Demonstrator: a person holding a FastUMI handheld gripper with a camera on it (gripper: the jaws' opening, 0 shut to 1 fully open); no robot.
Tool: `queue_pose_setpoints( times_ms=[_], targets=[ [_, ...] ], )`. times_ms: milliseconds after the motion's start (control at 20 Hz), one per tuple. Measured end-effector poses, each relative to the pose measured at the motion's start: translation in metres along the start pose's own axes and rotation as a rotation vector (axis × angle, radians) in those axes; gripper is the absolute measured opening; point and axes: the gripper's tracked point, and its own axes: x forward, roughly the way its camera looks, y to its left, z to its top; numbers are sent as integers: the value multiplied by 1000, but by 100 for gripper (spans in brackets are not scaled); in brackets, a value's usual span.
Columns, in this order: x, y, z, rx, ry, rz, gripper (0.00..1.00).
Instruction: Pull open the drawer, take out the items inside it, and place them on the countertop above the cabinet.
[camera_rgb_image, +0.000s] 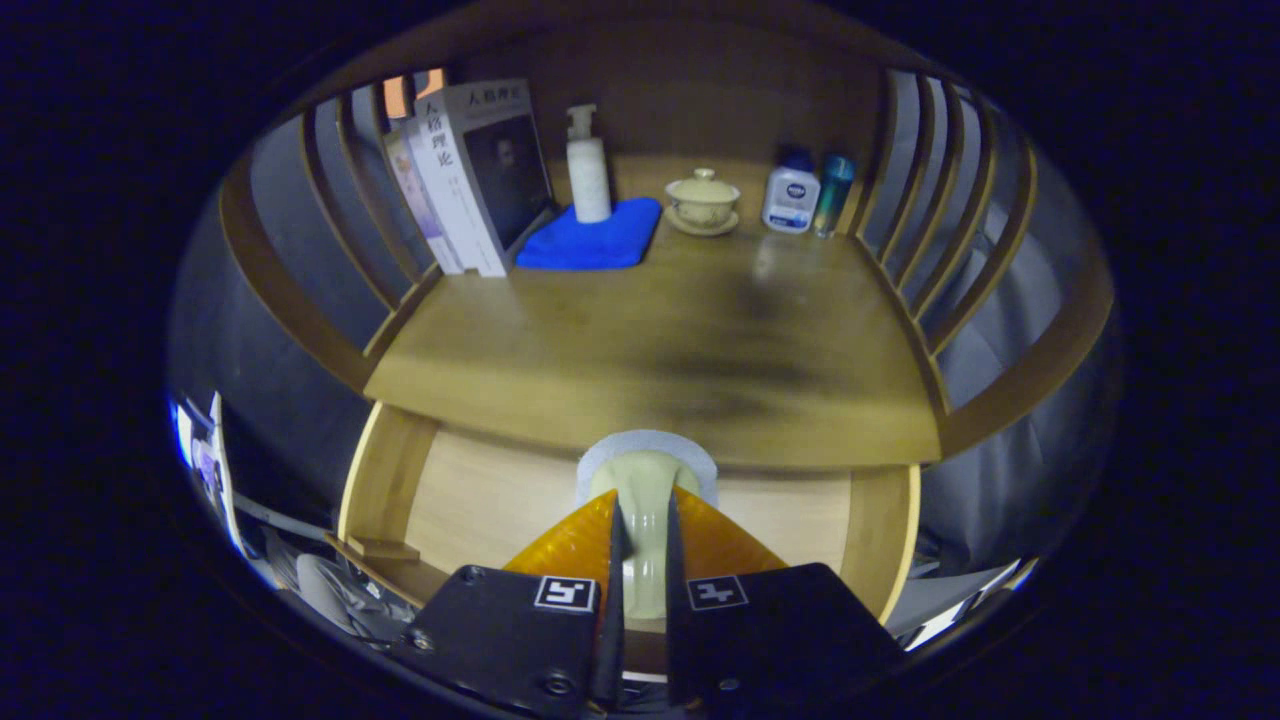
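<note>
1. The hand-held gripper (645, 560), at bottom centre of the frame, has its fingers drawn narrow on the pale drawer knob (645, 490), one pressing on each side.
2. The knob sits on a round grey backing plate on the drawer front (480, 510), low in the frame, just under the front edge of the desk (660, 350).
3. The drawer looks shut or barely started, so the pull is the step in hand. Judged from here: keep the squeeze firm and draw straight back, level with the desk, so the knob does not slip out.
4. At the upper part of the frame stand books (470, 170), a pump bottle (588, 165) on a blue cloth (595, 240), a lidded cup (703, 200) and two small bottles (805, 195); the desk's middle is free for the items.
</note>
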Motion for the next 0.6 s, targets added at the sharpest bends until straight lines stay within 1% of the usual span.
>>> queue_pose_setpoints(
  times_ms=[250,350,450,600],
  targets=[
    [18,-8,61,72,-25,-18,20],
    [28,-9,77,90,-29,-26,20],
    [43,-4,90,108,-14,-10,20],
    [62,-10,110,114,-22,-52,20]
  ],
)
